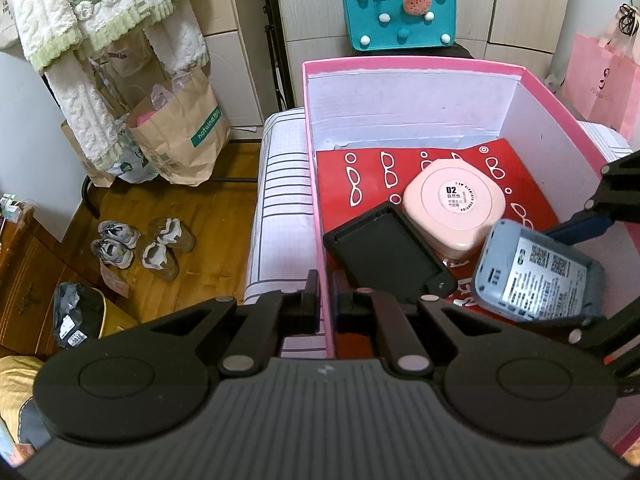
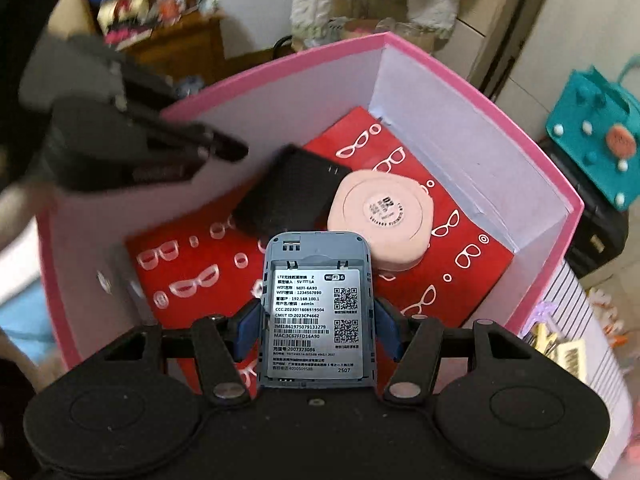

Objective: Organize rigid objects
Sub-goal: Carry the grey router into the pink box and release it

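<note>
A pink box (image 1: 412, 65) with white inner walls holds a red bag printed with glasses (image 1: 400, 172), a pink rounded case (image 1: 454, 204) and a black flat device (image 1: 384, 254). My left gripper (image 1: 326, 300) is shut on the box's near-left wall. My right gripper (image 2: 318, 328) is shut on a grey-blue WiFi router (image 2: 318, 312) with its label side up, held inside the box above the red bag. The router also shows in the left wrist view (image 1: 538, 272). The box (image 2: 472, 92), pink case (image 2: 380, 216) and black device (image 2: 288, 192) show in the right wrist view.
The box sits on a striped white bed (image 1: 280, 208). A teal felt bag (image 1: 400, 8) stands behind it and a pink paper bag (image 1: 604, 80) to the right. On the wooden floor at left are brown paper bags (image 1: 180, 132) and shoes (image 1: 144, 248).
</note>
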A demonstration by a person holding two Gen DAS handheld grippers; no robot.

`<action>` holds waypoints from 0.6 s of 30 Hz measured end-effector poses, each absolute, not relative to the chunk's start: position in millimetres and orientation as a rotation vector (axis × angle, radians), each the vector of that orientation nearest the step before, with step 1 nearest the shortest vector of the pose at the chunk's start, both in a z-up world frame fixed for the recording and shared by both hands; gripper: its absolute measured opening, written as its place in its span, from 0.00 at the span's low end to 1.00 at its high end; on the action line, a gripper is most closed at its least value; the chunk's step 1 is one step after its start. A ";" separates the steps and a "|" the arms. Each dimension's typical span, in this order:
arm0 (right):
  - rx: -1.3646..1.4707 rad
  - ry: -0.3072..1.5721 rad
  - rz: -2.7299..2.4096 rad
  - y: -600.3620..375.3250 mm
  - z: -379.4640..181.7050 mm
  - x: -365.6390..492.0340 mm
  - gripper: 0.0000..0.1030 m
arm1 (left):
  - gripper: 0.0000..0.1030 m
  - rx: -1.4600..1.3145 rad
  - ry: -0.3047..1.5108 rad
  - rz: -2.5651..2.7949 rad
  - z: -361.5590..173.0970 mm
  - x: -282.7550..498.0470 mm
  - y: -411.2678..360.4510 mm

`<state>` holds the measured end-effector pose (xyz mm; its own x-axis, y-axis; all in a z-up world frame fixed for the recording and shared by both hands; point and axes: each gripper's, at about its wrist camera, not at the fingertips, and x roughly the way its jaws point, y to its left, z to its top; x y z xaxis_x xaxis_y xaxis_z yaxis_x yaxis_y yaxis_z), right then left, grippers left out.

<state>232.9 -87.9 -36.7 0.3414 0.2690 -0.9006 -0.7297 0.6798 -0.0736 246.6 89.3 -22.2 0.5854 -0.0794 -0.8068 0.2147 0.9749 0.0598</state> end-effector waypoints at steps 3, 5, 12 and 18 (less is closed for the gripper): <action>-0.592 1.043 0.691 -81.1 -43.7 232.0 0.62 | 0.05 0.155 0.931 -0.172 -22.2 246.7 89.4; -0.637 1.051 0.676 -77.4 -49.3 233.9 0.62 | 0.05 0.153 0.930 -0.172 -22.2 246.7 89.1; -0.718 1.023 0.644 -73.7 -53.9 242.4 0.62 | 0.05 0.155 0.928 -0.172 -22.3 246.6 89.1; -0.629 0.904 0.642 -84.9 -34.6 234.4 0.73 | 0.06 0.152 0.928 -0.174 -22.3 246.2 88.0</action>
<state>234.4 -84.9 -34.6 0.4647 0.2339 -0.8540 -0.7292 0.6482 -0.2193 246.2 88.0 -22.3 0.5874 -0.0832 -0.8050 0.2135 0.9754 0.0550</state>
